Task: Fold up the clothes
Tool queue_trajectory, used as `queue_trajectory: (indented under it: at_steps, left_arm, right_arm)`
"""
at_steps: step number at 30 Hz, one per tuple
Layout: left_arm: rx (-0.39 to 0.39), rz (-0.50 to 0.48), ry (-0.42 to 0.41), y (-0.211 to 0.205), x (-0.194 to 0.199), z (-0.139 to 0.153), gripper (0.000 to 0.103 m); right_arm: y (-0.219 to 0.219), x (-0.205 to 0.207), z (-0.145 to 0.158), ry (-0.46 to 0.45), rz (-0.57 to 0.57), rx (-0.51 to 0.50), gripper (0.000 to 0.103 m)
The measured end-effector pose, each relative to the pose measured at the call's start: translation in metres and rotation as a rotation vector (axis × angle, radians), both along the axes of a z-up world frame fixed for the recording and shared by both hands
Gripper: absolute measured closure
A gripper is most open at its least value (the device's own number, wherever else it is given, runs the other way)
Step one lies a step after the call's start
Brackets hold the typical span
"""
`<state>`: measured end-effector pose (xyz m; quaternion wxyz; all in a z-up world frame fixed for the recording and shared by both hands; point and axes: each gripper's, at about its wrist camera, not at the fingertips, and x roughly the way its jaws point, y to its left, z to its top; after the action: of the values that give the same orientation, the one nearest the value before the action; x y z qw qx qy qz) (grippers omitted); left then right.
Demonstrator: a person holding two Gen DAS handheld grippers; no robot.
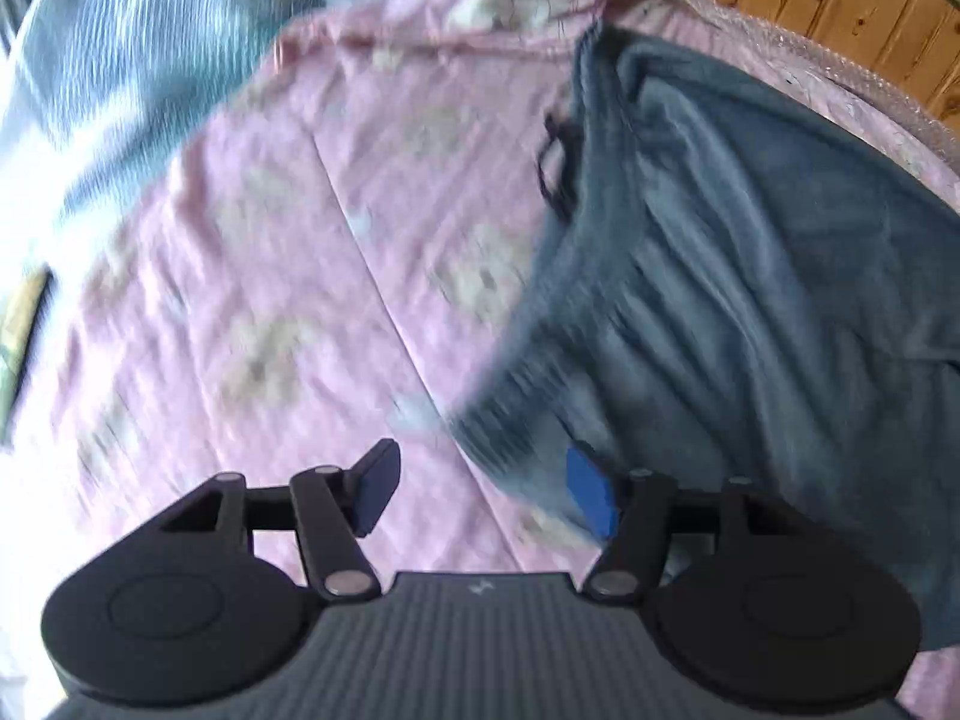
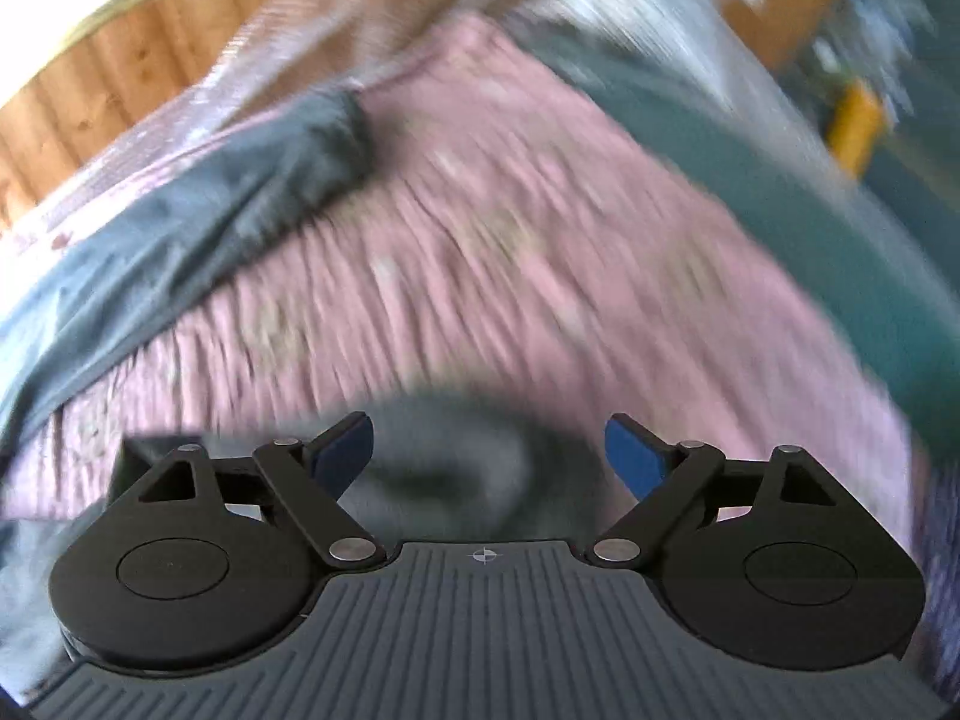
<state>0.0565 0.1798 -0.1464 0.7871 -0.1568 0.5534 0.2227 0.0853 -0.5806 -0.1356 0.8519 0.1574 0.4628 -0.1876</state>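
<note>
Grey garment (image 1: 750, 276) lay spread and rumpled on the pink patterned sheet (image 1: 312, 228), toward its right side in our left wrist view, with a dark drawstring loop (image 1: 555, 165) at its upper edge. Wooden panelling (image 1: 840, 6) stood beyond the sheet. We noted the left gripper (image 1: 489, 495) with its fingers apart, one blue pad (image 1: 591, 498) against the blurred near edge of the cloth; whether it touched, we could not tell. We found the right gripper (image 2: 489, 456) likewise with fingers wide apart, a grey fold lying blurred between them, unclamped. Both views were motion-blurred.
</note>
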Motion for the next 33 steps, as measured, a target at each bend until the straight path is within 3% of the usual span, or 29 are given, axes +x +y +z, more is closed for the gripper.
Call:
queue_trajectory:
  at_steps: [2,5,7,8,9,10,11,15,18,20,22,23,24,26,28,30,33]
  left_arm:
    - [-0.019,0.025,-0.039,-0.006,0.001,-0.002,0.038]
    - [-0.043,0.048,-0.101,-0.015,0.012,-0.005,0.033]
    - [-0.046,0.027,-0.131,-0.022,0.022,-0.009,0.043]
    - [-0.047,0.022,-0.144,-0.021,0.024,-0.004,0.084]
    - [-0.045,0.022,-0.156,-0.017,0.024,0.004,0.099]
    - [-0.044,0.022,-0.169,-0.013,0.025,0.013,0.099]
    - [-0.043,0.022,-0.181,-0.009,0.025,0.021,0.099]
    - [-0.055,0.033,-0.241,0.022,0.009,0.062,0.099]
    - [-0.092,0.0,-0.213,0.056,-0.023,0.068,0.099]
    - [-0.103,-0.027,-0.168,0.061,-0.035,0.051,0.098]
    - [-0.11,-0.053,-0.117,0.063,-0.046,0.028,0.098]
    - [-0.113,-0.066,-0.092,0.064,-0.052,0.017,0.098]
    - [-0.117,-0.079,-0.067,0.065,-0.057,0.006,0.098]
    - [-0.123,-0.078,-0.058,0.063,-0.065,-0.011,0.099]
    - [-0.132,-0.061,-0.086,0.062,-0.069,-0.019,0.099]
    - [-0.125,-0.051,-0.114,0.061,-0.068,-0.024,0.097]
    - [-0.116,-0.029,-0.127,0.06,-0.067,-0.03,0.092]
  right_arm:
    - [-0.011,-0.02,-0.009,-0.01,-0.069,0.074,0.016]
    - [-0.023,-0.027,-0.024,-0.043,-0.12,0.102,0.012]
    - [-0.025,-0.019,-0.037,-0.046,-0.087,0.165,0.018]
    - [-0.023,-0.013,-0.043,-0.037,-0.043,0.208,0.048]
    - [-0.02,-0.007,-0.046,-0.027,-0.002,0.231,0.095]
    - [-0.016,-0.001,-0.045,-0.013,0.036,0.215,0.099]
    - [-0.014,0.002,-0.037,-0.022,0.064,0.192,0.1]
    - [-0.013,-0.006,0.044,-0.199,0.128,0.089,0.1]
    - [-0.012,-0.019,0.074,-0.179,0.186,0.016,0.1]
    - [-0.011,-0.026,0.066,-0.096,0.21,-0.01,0.097]
    - [-0.009,-0.032,0.034,0.039,0.217,-0.063,0.085]
    - [-0.008,-0.037,0.015,0.111,0.204,-0.086,0.061]
    - [-0.009,-0.046,0.002,0.158,0.159,-0.105,0.056]
    - [-0.012,-0.065,-0.022,0.227,0.064,-0.118,0.057]
    - [-0.016,-0.088,-0.02,0.164,-0.019,-0.008,0.053]
    - [-0.013,-0.099,-0.015,0.111,-0.033,0.034,0.043]
    - [-0.007,-0.083,-0.003,0.077,0.0,-0.043,0.032]
